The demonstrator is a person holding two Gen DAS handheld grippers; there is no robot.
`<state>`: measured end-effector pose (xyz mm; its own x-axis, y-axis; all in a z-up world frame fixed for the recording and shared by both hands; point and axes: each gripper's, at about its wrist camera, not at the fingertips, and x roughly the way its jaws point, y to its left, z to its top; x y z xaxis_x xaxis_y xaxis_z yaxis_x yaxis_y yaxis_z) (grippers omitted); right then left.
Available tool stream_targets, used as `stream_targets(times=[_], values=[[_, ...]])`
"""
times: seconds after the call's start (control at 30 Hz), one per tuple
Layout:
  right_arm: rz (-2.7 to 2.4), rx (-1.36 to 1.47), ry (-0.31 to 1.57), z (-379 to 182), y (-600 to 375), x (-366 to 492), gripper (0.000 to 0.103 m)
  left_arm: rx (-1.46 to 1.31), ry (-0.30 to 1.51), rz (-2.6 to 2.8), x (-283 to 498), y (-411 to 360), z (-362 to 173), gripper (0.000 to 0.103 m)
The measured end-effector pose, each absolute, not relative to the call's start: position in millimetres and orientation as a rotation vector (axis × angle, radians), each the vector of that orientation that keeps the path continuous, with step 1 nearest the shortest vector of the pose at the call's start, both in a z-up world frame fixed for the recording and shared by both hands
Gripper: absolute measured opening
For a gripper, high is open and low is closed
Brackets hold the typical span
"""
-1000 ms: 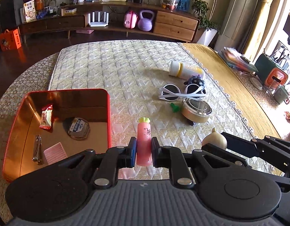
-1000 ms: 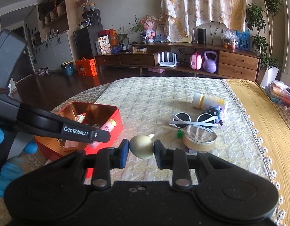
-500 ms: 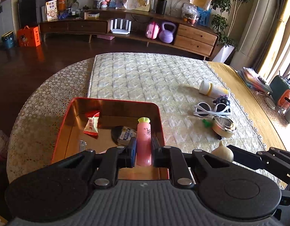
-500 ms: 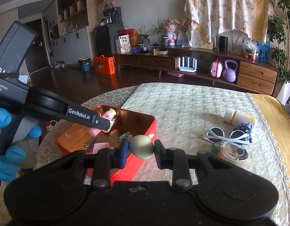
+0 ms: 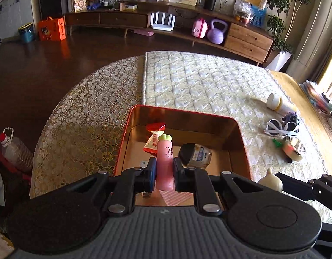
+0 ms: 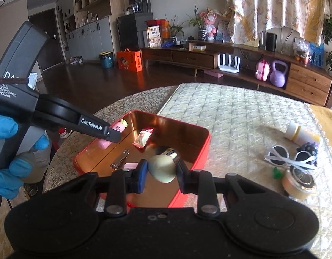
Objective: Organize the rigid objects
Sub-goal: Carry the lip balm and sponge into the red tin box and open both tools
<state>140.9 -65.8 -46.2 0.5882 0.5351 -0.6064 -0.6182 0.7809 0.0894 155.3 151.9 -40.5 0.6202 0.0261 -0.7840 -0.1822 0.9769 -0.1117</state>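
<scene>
My left gripper (image 5: 163, 176) is shut on a small pink bottle (image 5: 164, 161) with a green cap and holds it over the red tin box (image 5: 183, 113). In the right wrist view the same pink bottle (image 6: 117, 128) hangs above the tin's (image 6: 200, 149) left side. My right gripper (image 6: 162, 173) is shut on a cream garlic bulb (image 6: 162, 168) just above the tin's near right part; the garlic bulb (image 5: 270, 182) also shows in the left wrist view. Inside the tin lie a snack packet (image 6: 143, 138), nail clippers (image 6: 120, 161) and a dark round item (image 5: 195, 155).
On the quilted mat (image 5: 209, 82) to the right lie a white and yellow bottle (image 6: 301, 135), white sunglasses (image 6: 288, 158), a dark plush toy (image 6: 309, 147), a green bit (image 6: 278, 172) and a round metal tin (image 6: 299, 182). A blue-gloved hand (image 6: 6, 149) holds the left gripper. A plastic bottle (image 5: 14, 149) stands on the floor.
Both grippers have moved left across the table with their objects, from over the mat to above the red tin. The loose items now lie further right in both views.
</scene>
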Motion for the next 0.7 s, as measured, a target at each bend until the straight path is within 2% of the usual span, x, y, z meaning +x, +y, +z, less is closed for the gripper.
stream_targets(times=[0.7], values=[[0.694, -0.396, 0.767, -98.6, -6.6, 178.6, 0.028, -0.122, 1.023, 0.082, 207.9, 147.7, -87.7, 0.016]])
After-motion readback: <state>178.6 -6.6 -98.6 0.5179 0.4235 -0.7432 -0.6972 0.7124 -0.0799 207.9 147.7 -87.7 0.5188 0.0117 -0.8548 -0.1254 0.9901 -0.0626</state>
